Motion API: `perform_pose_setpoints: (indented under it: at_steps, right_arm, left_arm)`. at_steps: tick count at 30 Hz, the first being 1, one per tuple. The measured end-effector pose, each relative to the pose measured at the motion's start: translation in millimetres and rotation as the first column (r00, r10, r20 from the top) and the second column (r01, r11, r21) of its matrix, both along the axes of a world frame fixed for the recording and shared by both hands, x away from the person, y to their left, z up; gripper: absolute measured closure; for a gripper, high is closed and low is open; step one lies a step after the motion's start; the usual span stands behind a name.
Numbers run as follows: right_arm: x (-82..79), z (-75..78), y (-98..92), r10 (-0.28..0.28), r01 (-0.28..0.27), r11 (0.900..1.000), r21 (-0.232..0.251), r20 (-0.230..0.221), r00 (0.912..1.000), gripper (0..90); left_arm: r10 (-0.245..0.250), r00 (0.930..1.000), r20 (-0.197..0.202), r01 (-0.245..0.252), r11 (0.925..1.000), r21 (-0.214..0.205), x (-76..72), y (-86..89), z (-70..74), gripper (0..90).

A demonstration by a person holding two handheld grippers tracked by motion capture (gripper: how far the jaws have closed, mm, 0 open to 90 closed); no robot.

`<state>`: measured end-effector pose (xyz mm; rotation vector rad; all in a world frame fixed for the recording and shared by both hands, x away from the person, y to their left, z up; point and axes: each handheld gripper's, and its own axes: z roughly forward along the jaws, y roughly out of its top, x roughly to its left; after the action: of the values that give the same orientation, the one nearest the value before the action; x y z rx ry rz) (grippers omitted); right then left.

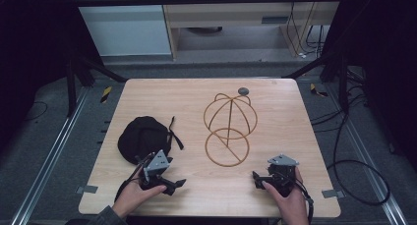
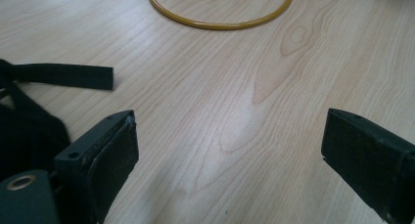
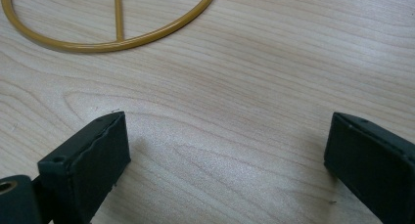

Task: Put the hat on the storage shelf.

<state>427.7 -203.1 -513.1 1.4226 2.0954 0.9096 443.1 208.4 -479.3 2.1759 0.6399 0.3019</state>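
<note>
Just left of my left gripper (image 1: 162, 178), jaws spread, lay the black cap (image 1: 143, 139); right gripper (image 1: 275, 178) likewise spread, wire stand (image 1: 228, 129) ahead. Loose strap (image 2: 63, 76) might snag a jaw.

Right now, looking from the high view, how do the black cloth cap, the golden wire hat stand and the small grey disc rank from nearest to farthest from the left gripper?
Measured from the left gripper:
1. Black cloth cap, just beyond it at the table's left.
2. Golden wire hat stand, mid-table, off to its right.
3. Small grey disc, by the far edge behind the stand.
</note>
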Motion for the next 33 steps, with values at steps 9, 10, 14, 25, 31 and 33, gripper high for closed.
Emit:
perform_pose_setpoints:
  at_steps: [9,10,14,25,31,33]
  right_arm:
    - [-0.2,0.0,1.0,-0.008,0.008,1.0,-0.001,-0.002,1.0,2.6]
    - [-0.2,-0.1,0.9,-0.008,0.008,1.0,-0.001,-0.001,1.0,2.5]
    - [-0.8,0.2,1.6,-0.015,0.015,0.9999,0.005,-0.003,0.9999,2.5]
    - [-2.5,0.2,2.0,-0.019,0.019,0.9998,0.004,-0.003,0.9998,2.5]
    - [-2.5,-0.1,1.9,-0.018,0.018,0.9998,0.0,0.0,0.9998,2.5]
    - [-2.6,-0.1,1.9,-0.018,0.018,0.9998,0.0,0.0,0.9998,2.5]
  left_arm:
    - [0.042,0.999,0.014,-0.042,0.9986,-0.031,5.4,17.7,29.0,7.5]
    - [0.042,0.999,0.014,-0.042,0.9986,-0.031,5.4,17.7,29.0,7.5]
    - [0.053,0.9983,0.026,-0.054,0.9981,0.03,17.6,26.2,49.9,6.0]
    - [0.107,0.9929,0.054,-0.114,0.979,0.169,52.6,44.5,70.3,5.8]
    - [0.147,0.9876,0.055,-0.154,0.9728,0.173,67.5,54.7,79.4,6.2]
    - [0.149,0.9873,0.056,-0.157,0.9714,0.178,69.2,55.9,80.8,6.2]
